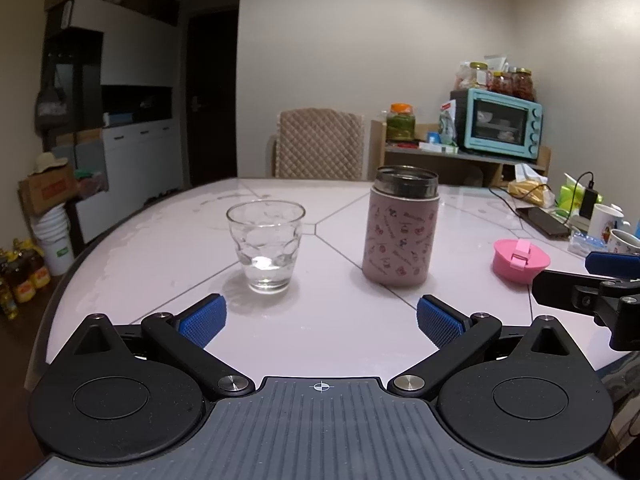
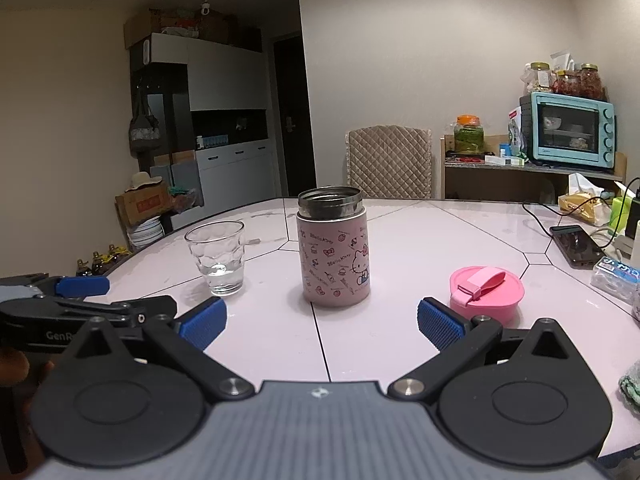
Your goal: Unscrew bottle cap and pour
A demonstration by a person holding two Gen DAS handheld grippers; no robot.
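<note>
A pink Hello Kitty bottle stands upright on the white table with its steel mouth uncovered. Its pink cap lies on the table to the bottle's right. A clear glass with a little water at the bottom stands to the bottle's left. My left gripper is open and empty, short of the glass and bottle. My right gripper is open and empty, short of the bottle and cap. Each gripper shows at the edge of the other's view.
A phone on a cable, mugs and a tissue pack lie at the table's right side. A padded chair stands behind the table. A shelf with a teal oven stands at the back right.
</note>
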